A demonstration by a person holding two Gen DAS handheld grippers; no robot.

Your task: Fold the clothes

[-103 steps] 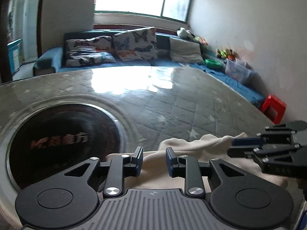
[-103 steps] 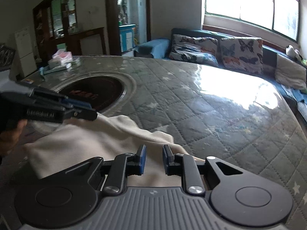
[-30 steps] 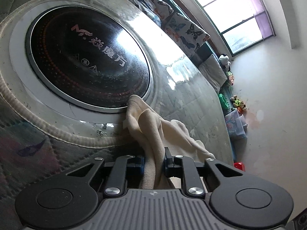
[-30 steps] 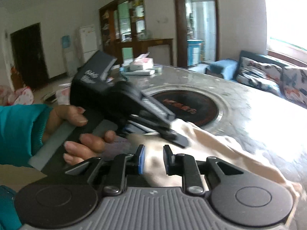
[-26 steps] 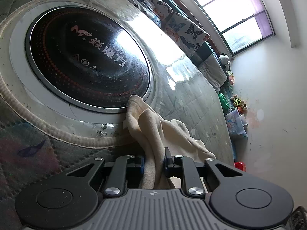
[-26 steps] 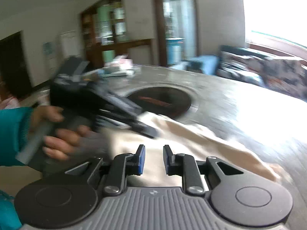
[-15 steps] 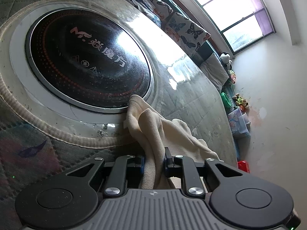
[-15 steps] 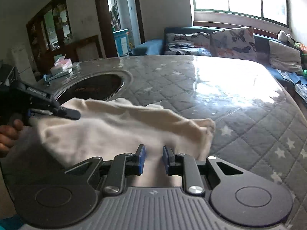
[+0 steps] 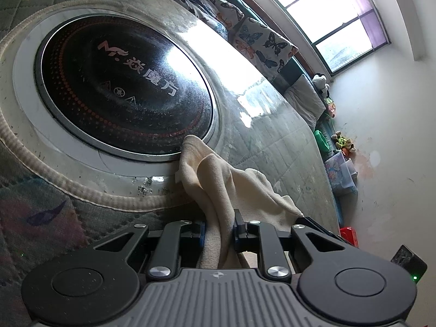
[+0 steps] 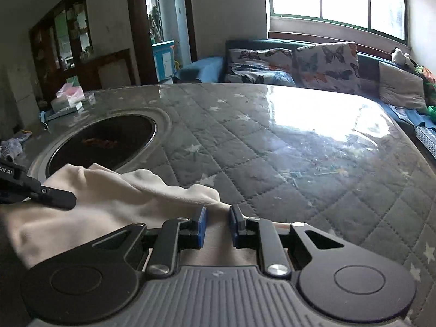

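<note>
A cream cloth (image 9: 218, 179) lies on the quilted grey table, next to the round black cooktop. My left gripper (image 9: 219, 229) is shut on a bunched fold of the cloth, tilted on its side. In the right wrist view the same cloth (image 10: 109, 199) spreads at lower left, with the left gripper's fingers (image 10: 54, 194) pinching its left part. My right gripper (image 10: 217, 223) has its jaws narrowly apart with the cloth's near edge between them; I cannot tell whether the pads press the cloth.
The round black induction cooktop (image 9: 120, 90) is set into the table (image 10: 299, 150) at the left. A tissue box (image 10: 68, 98) sits at the far left edge. A sofa with butterfly cushions (image 10: 294, 62) runs behind the table. A red stool (image 9: 348, 235) stands by the wall.
The right gripper has swung right and lowered toward the cloth's right end. The cloth has sunk from a raised spread onto the table. The left gripper still holds its fold.
</note>
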